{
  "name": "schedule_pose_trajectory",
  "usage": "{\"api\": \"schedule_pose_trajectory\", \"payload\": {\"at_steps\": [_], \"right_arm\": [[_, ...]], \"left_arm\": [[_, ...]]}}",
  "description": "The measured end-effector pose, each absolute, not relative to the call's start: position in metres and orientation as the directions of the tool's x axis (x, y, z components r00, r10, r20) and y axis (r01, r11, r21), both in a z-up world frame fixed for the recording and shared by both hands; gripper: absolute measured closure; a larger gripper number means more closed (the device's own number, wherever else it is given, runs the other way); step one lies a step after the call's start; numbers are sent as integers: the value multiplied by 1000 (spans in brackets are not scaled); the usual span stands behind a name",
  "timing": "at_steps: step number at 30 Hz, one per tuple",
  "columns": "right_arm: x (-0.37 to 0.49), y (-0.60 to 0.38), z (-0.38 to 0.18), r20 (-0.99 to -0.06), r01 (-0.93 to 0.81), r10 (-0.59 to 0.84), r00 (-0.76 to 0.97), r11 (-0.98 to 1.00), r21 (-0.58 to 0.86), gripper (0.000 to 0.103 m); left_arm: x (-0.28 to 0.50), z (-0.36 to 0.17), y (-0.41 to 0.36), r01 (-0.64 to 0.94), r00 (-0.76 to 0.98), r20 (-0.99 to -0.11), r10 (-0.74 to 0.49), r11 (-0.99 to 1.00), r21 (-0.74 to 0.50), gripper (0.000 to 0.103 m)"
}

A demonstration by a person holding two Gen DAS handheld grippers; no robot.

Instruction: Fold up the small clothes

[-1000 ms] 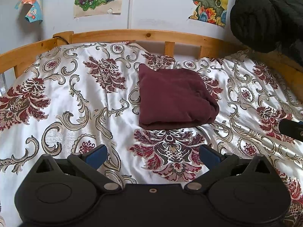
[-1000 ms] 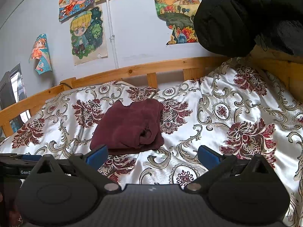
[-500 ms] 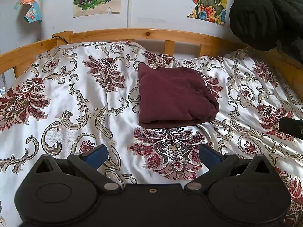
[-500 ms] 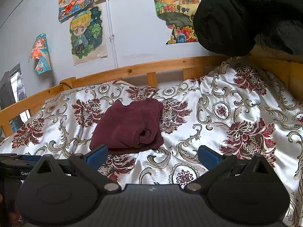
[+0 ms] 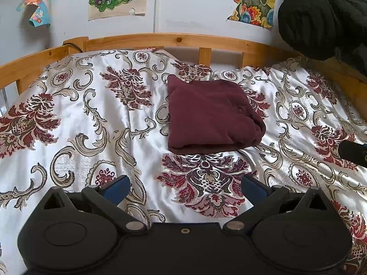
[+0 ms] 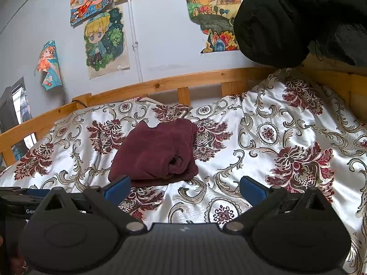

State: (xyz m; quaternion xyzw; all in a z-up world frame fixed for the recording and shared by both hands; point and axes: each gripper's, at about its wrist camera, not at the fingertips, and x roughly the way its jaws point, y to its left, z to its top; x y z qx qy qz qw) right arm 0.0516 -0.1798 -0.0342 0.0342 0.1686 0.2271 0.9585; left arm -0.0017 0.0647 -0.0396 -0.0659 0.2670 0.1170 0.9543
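A dark maroon garment (image 5: pixel 211 114) lies folded into a compact rectangle in the middle of the bed; it also shows in the right wrist view (image 6: pixel 158 153). My left gripper (image 5: pixel 185 189) is open and empty, held back from the garment's near edge over the bedspread. My right gripper (image 6: pixel 184 189) is open and empty, to the right of and nearer than the garment. The right gripper's tip (image 5: pixel 353 152) shows at the right edge of the left wrist view. The left gripper's body (image 6: pixel 23 200) shows at the lower left of the right wrist view.
The bed has a white satin bedspread with red floral pattern (image 5: pixel 91 119) and a wooden rail (image 5: pixel 183 41) along the back and sides. A black padded jacket (image 5: pixel 321 16) hangs at the upper right. Drawings are stuck on the wall (image 6: pixel 105 43).
Both grippers have drawn back very slightly; the folded garment lies still and nothing was grasped or released.
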Motion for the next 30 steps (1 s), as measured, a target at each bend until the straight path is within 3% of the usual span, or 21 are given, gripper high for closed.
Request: {"api": "schedule_pose_trajectory", "payload": {"at_steps": [20,26,30], "right_arm": [[51,-180,-35,-308,-423,446,840,895,143,0],[51,-180,-34,-308,-423,447,840,895,143,0],[51,-180,-35,-310,-422,446,840,895,143,0]], "left_arm": [[-1,-39,64,-260,826,-531,191,964,-58,1],[-1,-36,60,-293,798,-525,296,952,90,1],[-4,-34,59,-292,805,-511,302,951,102,1]]}}
